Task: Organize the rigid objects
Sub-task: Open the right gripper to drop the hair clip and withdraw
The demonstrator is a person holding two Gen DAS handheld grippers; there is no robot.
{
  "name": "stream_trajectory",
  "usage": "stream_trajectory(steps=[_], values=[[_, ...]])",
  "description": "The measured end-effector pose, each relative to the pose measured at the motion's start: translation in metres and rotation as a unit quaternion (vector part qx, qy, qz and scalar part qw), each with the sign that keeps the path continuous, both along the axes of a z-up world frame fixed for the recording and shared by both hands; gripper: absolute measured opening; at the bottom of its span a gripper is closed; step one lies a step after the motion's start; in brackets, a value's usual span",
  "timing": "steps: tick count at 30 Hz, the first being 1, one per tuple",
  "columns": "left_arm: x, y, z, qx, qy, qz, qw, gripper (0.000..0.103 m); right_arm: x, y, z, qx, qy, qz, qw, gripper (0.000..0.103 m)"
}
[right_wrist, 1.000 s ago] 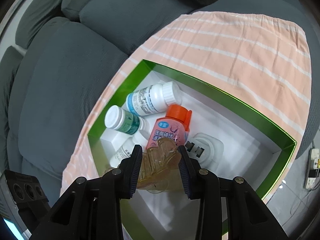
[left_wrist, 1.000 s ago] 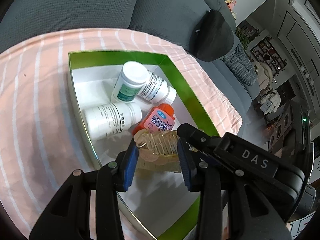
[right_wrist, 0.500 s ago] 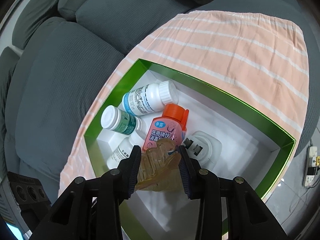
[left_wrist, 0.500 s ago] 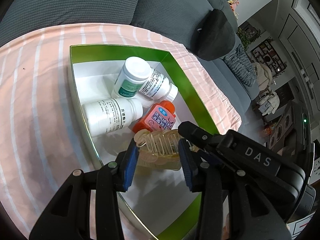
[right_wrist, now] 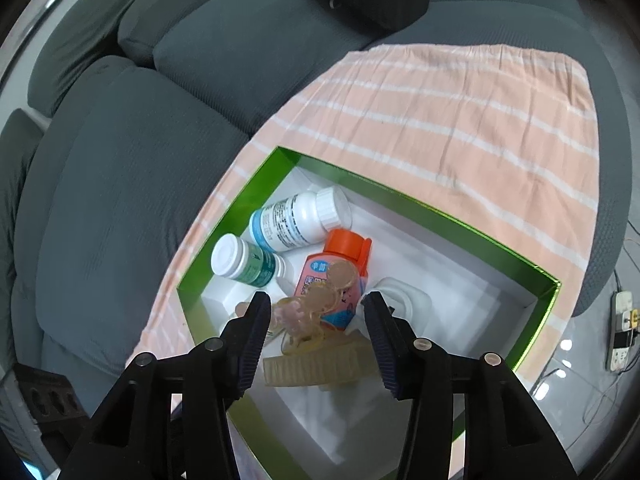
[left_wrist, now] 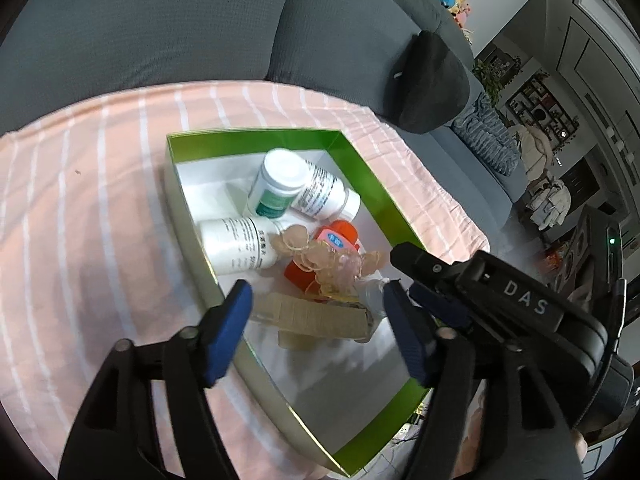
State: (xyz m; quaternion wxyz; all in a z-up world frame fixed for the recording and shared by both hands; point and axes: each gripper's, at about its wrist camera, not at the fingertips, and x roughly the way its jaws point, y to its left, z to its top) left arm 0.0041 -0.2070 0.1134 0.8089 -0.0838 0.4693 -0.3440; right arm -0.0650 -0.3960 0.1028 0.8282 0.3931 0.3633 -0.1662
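Note:
A green-rimmed box (left_wrist: 256, 136) (right_wrist: 440, 216) with a white inside lies on the striped cloth. A translucent amber hair claw clip (left_wrist: 320, 320) (right_wrist: 312, 368) lies in it, against an orange-capped bottle (left_wrist: 340, 236) (right_wrist: 346, 248). My left gripper (left_wrist: 317, 294) hangs above the clip, its jaws opening and well clear of it. The jaws of my right gripper (right_wrist: 317, 300) are also opening, with the clip between the pads but not pressed. A right finger (left_wrist: 416, 258) shows in the left wrist view. Three white bottles (left_wrist: 276, 184) (right_wrist: 296, 220) crowd the box's far corner.
A white plug adapter (right_wrist: 404, 300) lies in the box beside the orange bottle. The pink striped cloth (left_wrist: 80, 240) covers a grey sofa seat (right_wrist: 120, 160). A black cushion (left_wrist: 432, 84) sits behind the box. A power strip (right_wrist: 622, 332) lies on the floor to the right.
Both grippers have opened and let go of the hair clip, which has dropped into the box beside the orange bottle. The left gripper has risen and drawn back a little.

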Motion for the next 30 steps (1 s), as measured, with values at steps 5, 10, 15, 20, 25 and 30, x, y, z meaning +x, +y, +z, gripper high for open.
stream_trajectory(steps=[5,10,15,20,25,30], values=[[-0.006,0.006,0.013,-0.002,-0.015,0.006,0.9999,0.085,-0.004,0.004,0.009,-0.015,-0.012,-0.004,1.0,0.069],[-0.015,0.007,0.028,0.001,-0.037,0.006,0.9993,0.088,-0.015,0.009,0.024,-0.033,-0.028,-0.013,0.999,0.078],[-0.023,0.011,0.04,0.006,-0.057,0.008,0.9983,0.092,-0.024,0.014,0.038,-0.063,-0.035,-0.02,0.997,0.087],[-0.028,0.013,0.043,0.0,-0.065,0.009,0.9978,0.102,-0.035,0.017,0.05,-0.077,-0.048,-0.025,0.996,0.09],[-0.031,0.014,0.043,0.006,-0.066,0.012,0.9977,0.102,-0.04,0.021,0.058,-0.11,-0.038,-0.037,0.992,0.09],[-0.032,0.018,0.043,0.001,-0.061,0.014,0.998,0.102,-0.042,0.024,0.062,-0.119,-0.04,-0.04,0.991,0.09]])
